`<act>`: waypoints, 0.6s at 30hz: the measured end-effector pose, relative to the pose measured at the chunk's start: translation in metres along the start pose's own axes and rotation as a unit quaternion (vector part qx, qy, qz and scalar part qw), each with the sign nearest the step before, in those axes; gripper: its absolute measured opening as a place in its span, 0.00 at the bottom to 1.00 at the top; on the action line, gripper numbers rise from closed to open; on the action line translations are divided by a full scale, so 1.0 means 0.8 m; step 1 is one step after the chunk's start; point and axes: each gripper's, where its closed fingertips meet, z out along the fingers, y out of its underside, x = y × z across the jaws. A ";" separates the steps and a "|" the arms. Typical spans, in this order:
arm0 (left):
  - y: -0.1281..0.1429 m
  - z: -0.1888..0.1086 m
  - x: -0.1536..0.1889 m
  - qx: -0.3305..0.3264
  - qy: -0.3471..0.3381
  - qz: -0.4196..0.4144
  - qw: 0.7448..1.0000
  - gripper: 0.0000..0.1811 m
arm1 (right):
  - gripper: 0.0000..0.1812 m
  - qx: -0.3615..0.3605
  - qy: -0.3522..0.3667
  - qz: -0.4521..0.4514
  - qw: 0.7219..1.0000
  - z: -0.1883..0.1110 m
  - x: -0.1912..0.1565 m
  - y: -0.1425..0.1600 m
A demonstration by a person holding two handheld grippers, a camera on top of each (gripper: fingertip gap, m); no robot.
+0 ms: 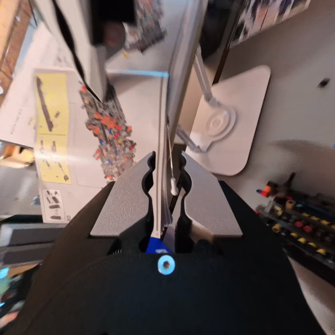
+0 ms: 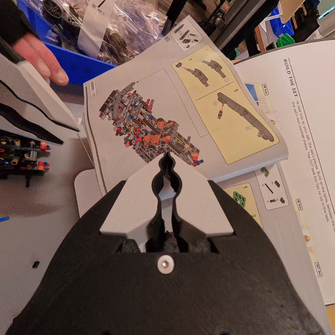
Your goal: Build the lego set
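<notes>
The left grey-fingered gripper (image 1: 167, 159) clamps the edge of the thick paper instruction booklet (image 2: 163, 101), apparently to turn pages. The right gripper (image 2: 167, 155), jaws nearly closed on nothing visible, hovers before it. The half-built black Lego model (image 2: 21, 155) sits left on the pale tabletop (image 2: 36, 226), a blue bin (image 2: 76, 63) beyond.

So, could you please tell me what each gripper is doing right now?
Left gripper: jaws around the booklet pages.
Right gripper: shut, apparently empty.

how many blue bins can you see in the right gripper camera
2. One blue bin sits upper left behind the instruction booklet, holding clear bags of parts. A second blue bin is far off at upper right. Others may be hidden.
</notes>
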 end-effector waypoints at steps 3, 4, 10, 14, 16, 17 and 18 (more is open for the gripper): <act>-0.031 -0.012 -0.027 0.046 0.009 -0.061 0.997 0.13 | 0.00 0.005 -0.005 0.008 1.000 0.000 0.000 -0.001; -0.037 -0.006 -0.034 0.051 0.007 -0.066 0.997 0.12 | 0.00 0.010 -0.010 0.015 1.000 0.000 -0.001 -0.002; -0.010 0.045 -0.063 -0.007 -0.009 -0.107 0.994 0.07 | 0.27 0.057 0.009 0.058 0.997 -0.037 0.018 -0.009; -0.002 0.044 -0.065 -0.009 -0.022 -0.101 0.995 0.04 | 0.44 0.024 0.117 0.077 0.990 -0.094 0.100 0.061; -0.001 0.045 -0.065 -0.009 -0.018 -0.108 0.994 0.04 | 0.47 -0.011 0.146 0.094 0.985 -0.115 0.134 0.107; -0.001 0.045 -0.065 -0.010 -0.017 -0.107 0.994 0.04 | 0.47 -0.023 0.147 0.103 0.983 -0.120 0.144 0.125; -0.001 0.046 -0.065 -0.011 -0.018 -0.106 0.994 0.04 | 0.48 -0.031 0.145 0.110 0.983 -0.122 0.151 0.140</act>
